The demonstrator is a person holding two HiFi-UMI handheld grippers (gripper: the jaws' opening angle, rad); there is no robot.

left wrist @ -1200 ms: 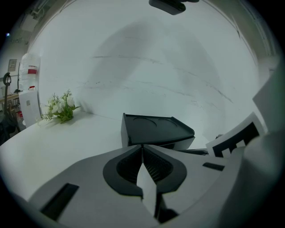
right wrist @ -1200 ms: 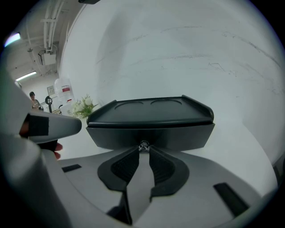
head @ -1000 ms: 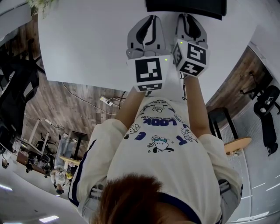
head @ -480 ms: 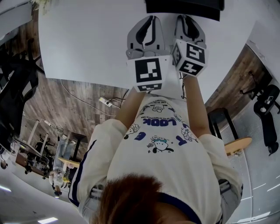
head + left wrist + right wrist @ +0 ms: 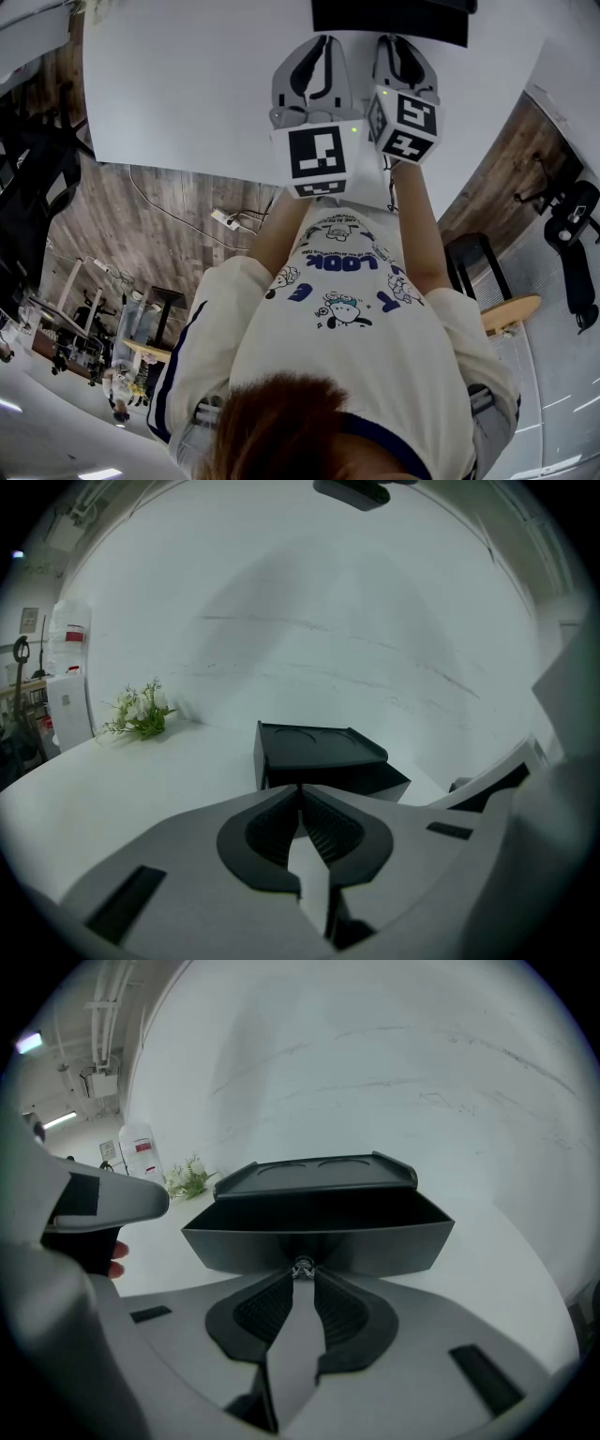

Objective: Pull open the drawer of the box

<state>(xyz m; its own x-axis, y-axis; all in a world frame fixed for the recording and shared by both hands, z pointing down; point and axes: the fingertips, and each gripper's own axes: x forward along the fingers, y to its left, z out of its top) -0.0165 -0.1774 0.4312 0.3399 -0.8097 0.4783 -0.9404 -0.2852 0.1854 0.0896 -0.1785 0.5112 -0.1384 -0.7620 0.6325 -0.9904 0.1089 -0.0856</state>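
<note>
The right gripper (image 5: pixel 302 1275) had its jaws clamped on the small metal knob (image 5: pixel 302 1267) at the front of the dark grey open-topped drawer (image 5: pixel 319 1237), which stood pulled well out of the matte black plastic box (image 5: pixel 319 1174) toward the camera. The box sat on the white table (image 5: pixel 141 780), with a small green sprig with white flowers (image 5: pixel 141 712) well apart from it. The left gripper (image 5: pixel 300 794) hung just beside the right one, short of the box, its jaws pressed together on nothing.
</note>
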